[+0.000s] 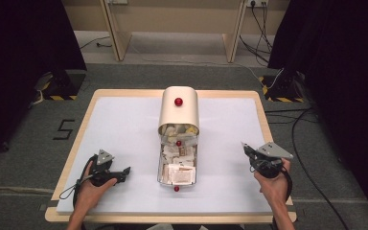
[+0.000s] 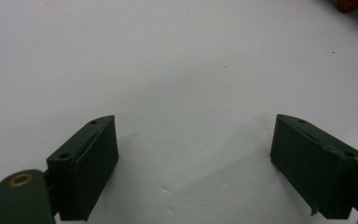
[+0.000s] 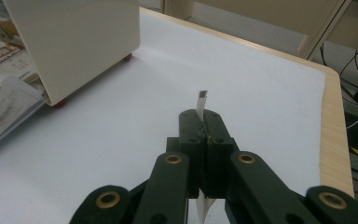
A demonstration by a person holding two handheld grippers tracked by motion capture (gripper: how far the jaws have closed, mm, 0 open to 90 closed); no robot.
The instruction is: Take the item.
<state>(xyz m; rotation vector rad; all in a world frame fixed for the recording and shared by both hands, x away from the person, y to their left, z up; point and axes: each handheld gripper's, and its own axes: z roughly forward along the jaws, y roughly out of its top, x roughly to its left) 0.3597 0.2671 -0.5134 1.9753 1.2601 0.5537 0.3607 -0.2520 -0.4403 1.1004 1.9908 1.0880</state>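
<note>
A: Right claw (image 3: 204,122) is clamped on a thin paper strip (image 3: 201,101), at four o'clock on the bench (image 1: 124,124).
B: My left claw (image 2: 193,154) stands apart, empty, at eight o'clock beside the sachet tray (image 1: 161,165).

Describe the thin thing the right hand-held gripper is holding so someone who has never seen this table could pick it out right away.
Start at the cream box in the middle of the white table, then look right to the right hand-held gripper. Clamped between its shut black jaws is a thin pale slip held edge-on, poking out past the jaw tips. Unlike the packets piled in the clear tray in front of the box, it is single and off the table.
</note>
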